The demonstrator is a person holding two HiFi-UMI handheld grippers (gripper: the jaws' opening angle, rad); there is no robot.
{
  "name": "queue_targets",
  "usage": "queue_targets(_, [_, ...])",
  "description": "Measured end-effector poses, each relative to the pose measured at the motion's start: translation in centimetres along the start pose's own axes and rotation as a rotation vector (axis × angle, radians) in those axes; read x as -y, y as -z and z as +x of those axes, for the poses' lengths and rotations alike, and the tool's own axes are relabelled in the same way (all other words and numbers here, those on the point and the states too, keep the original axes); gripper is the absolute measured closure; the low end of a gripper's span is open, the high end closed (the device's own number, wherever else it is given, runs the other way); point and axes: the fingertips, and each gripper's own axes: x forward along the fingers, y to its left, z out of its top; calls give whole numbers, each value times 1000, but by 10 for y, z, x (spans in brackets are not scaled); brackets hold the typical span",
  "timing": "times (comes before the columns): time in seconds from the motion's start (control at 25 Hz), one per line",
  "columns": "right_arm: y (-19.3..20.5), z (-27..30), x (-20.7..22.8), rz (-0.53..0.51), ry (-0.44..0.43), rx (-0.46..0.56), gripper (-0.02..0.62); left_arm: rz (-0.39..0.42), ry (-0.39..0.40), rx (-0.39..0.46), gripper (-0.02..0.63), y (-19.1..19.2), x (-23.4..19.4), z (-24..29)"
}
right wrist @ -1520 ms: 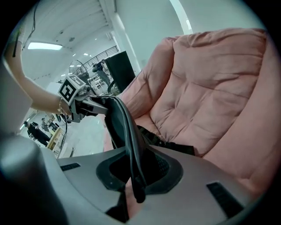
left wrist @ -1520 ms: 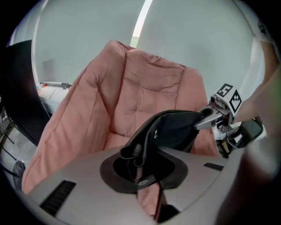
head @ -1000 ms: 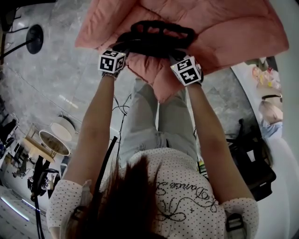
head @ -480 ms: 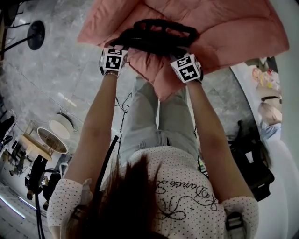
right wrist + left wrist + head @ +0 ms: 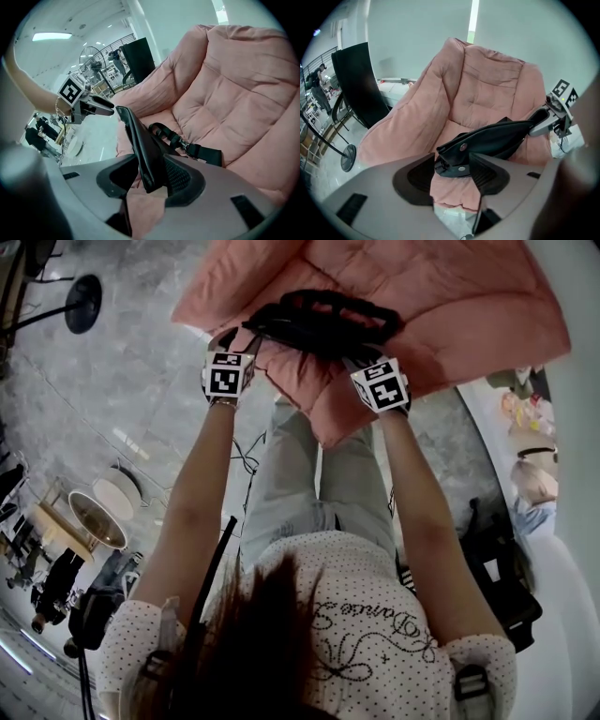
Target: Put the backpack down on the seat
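We held both arms stretched out ahead, the left forearm (image 5: 199,488) and the right forearm (image 5: 412,493) nearly parallel, each claw tipped steeply down toward the front of the pink seat (image 5: 469,306). The left claw (image 5: 228,341) stood at the near left corner of the black backpack (image 5: 323,320) and the right claw (image 5: 361,357) at its near right corner. Against the head view of a second earlier, where both claws sat tight on the bag's edge, the left claw had drawn back a little from that corner, while the right one had kept its place. Both pairs of jaws had just been opening. In the left gripper view the left claw (image 5: 452,171) stood wide, the riveted corner of the backpack (image 5: 492,138) between its pads with a clear gap on the left side. In the right gripper view the right claw (image 5: 150,176) was likewise spread, the bag's thin edge (image 5: 140,140) standing between the pads and free of the left one. The backpack lay flat on the seat cushion (image 5: 487,89), its buckled strap (image 5: 187,146) trailing over the padding (image 5: 243,84) behind it.
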Motion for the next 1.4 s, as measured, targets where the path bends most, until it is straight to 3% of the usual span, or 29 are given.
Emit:
queue_targets(0.24, [0,-13,-5,9,-8,-11,397,-27,23,26,376,-6,15,-13])
queue_targets(0.52, [-24,-36,-9,-3,16,48,415,-76,43,70,379,-18,24,-28])
queue_targets(0.88, [-41,-74,-17,-11,51,102,416,-65,75,123,394,-44,36,-52])
queue_targets(1.04, [-49,-98,-22,-11,89,154,442,-47,94,156,407,-56,42,-68])
queue_targets(1.2, [-63,-124,-20,-10,141,220,518,-21,107,191,425,-72,47,-83])
queue_targets(1.4, [-80,-151,-14,-7,190,295,555,-18,90,262,510,-92,50,-105])
